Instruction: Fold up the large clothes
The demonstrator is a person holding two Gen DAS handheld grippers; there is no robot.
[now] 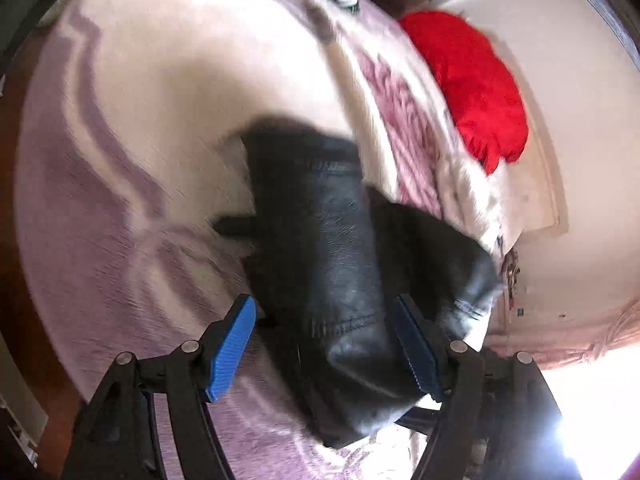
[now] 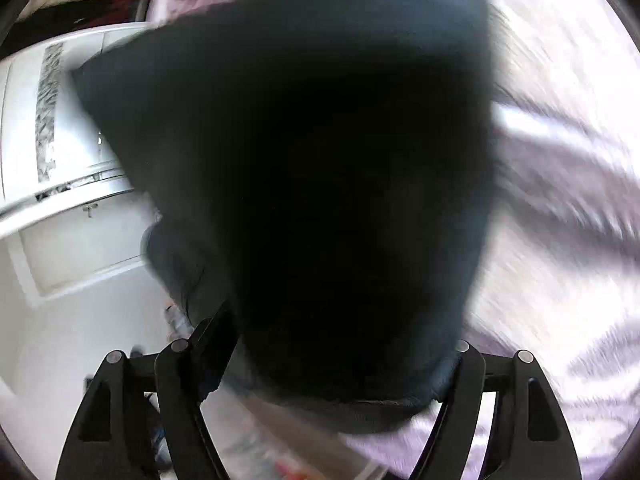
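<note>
Left wrist view: black leather garment (image 1: 340,264) is seen between wide-spread left gripper (image 1: 326,350) pads over pink blanket (image 1: 104,184); right gripper (image 2: 340,364) grip cannot be told.

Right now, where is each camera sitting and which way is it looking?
Left wrist: on the left gripper, looking along its blue fingers at the black garment on the lilac blanket; red cloth beyond.
Right wrist: on the right gripper, facing the same black garment, which hides its fingers; white cabinet behind.
Shared: garment and blanket.
</note>
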